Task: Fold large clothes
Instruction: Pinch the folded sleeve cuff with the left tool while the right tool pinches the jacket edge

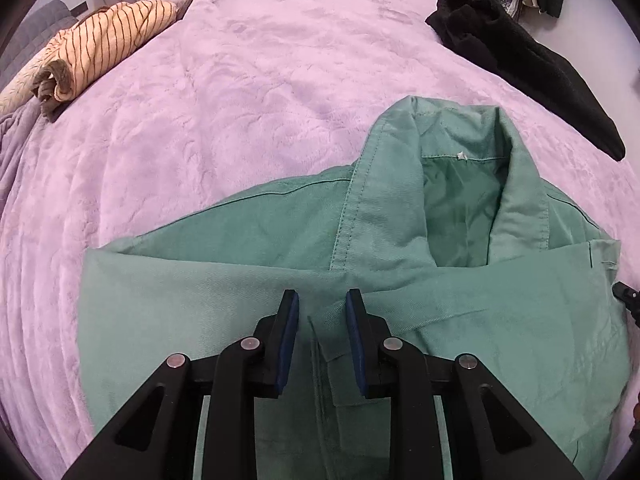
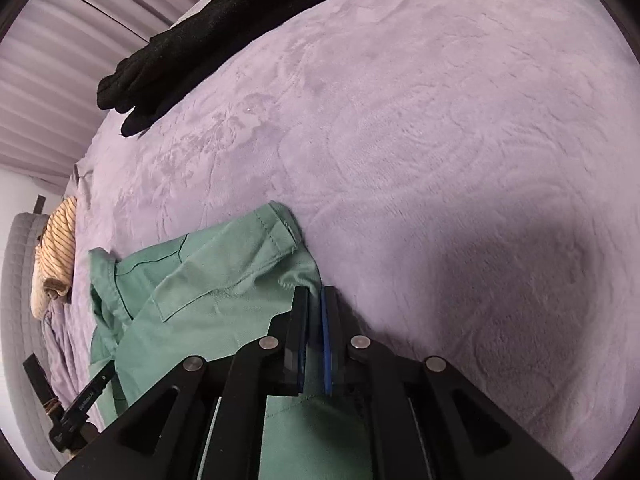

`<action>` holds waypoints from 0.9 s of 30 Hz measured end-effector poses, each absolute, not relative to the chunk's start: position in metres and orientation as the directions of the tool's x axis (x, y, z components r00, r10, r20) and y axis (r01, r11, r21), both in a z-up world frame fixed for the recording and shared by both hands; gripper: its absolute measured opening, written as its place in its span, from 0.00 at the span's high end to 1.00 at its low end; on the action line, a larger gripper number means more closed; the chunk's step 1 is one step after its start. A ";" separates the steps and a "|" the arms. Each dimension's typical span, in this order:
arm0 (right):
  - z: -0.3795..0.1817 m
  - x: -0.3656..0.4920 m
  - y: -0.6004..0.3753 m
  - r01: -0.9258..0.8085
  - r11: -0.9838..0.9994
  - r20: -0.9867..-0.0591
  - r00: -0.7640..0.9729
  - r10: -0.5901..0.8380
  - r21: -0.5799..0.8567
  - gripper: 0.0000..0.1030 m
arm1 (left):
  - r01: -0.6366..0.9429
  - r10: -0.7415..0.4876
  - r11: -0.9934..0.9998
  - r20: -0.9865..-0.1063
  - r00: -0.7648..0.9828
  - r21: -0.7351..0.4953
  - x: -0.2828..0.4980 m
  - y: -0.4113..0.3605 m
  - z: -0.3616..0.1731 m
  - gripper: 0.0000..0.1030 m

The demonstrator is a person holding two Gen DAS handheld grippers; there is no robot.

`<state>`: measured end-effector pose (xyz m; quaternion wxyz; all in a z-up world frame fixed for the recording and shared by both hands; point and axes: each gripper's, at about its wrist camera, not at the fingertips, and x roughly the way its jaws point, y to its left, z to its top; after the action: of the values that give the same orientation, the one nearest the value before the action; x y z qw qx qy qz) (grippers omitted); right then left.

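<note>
A green jacket (image 1: 460, 320) lies on the lilac plush bed cover (image 1: 240, 100), its collar (image 1: 452, 184) standing open at the far side. My left gripper (image 1: 323, 300) points steeply down onto the jacket's front, its blue pads narrowly apart with a ridge of green cloth pinched between them. In the right wrist view the jacket (image 2: 208, 300) spreads to the left with a folded sleeve cuff on top. My right gripper (image 2: 314, 296) is at the jacket's right edge, jaws almost together on the green cloth there.
A rolled striped beige garment (image 1: 104, 44) lies at the far left of the bed. A black garment (image 1: 520, 60) lies at the far right, and dark clothes hang beyond it. Pleated curtains (image 2: 48, 80) border the bed. Bare cover (image 2: 440, 120) stretches right of the jacket.
</note>
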<state>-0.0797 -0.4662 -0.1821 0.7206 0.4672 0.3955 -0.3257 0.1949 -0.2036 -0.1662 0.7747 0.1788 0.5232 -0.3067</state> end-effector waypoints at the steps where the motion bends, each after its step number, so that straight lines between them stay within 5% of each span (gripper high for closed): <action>1: -0.173 -0.084 -0.460 0.839 0.370 -0.878 0.466 -0.108 0.400 0.92 | 0.669 -0.281 0.743 -0.918 0.279 -0.024 0.194 -0.199 -0.160 0.74; 9: -0.135 -0.121 -0.391 0.778 0.491 -0.870 0.488 -0.079 0.392 0.92 | 0.710 -0.353 0.698 -0.909 0.221 -0.098 0.147 -0.152 -0.137 0.74; 13: -0.165 -0.120 -0.364 0.781 0.540 -0.915 0.400 -0.047 0.314 0.92 | 0.734 -0.271 0.679 -0.937 0.222 -0.023 0.120 -0.152 -0.172 0.74; 16: -0.182 -0.125 -0.360 0.777 0.558 -0.923 0.382 -0.049 0.292 0.97 | 0.692 -0.330 0.713 -0.926 0.184 -0.116 0.129 -0.138 -0.180 0.73; 27: -0.151 -0.158 -0.346 0.819 0.490 -0.931 0.362 -0.039 0.298 0.92 | 0.638 -0.210 0.769 -0.959 0.192 -0.041 0.132 -0.085 -0.156 0.73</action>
<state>-0.1576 -0.3458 -0.1512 0.7181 0.4068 0.4792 -0.2988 0.1317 -0.0848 -0.1561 0.7488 0.1881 0.5689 -0.2833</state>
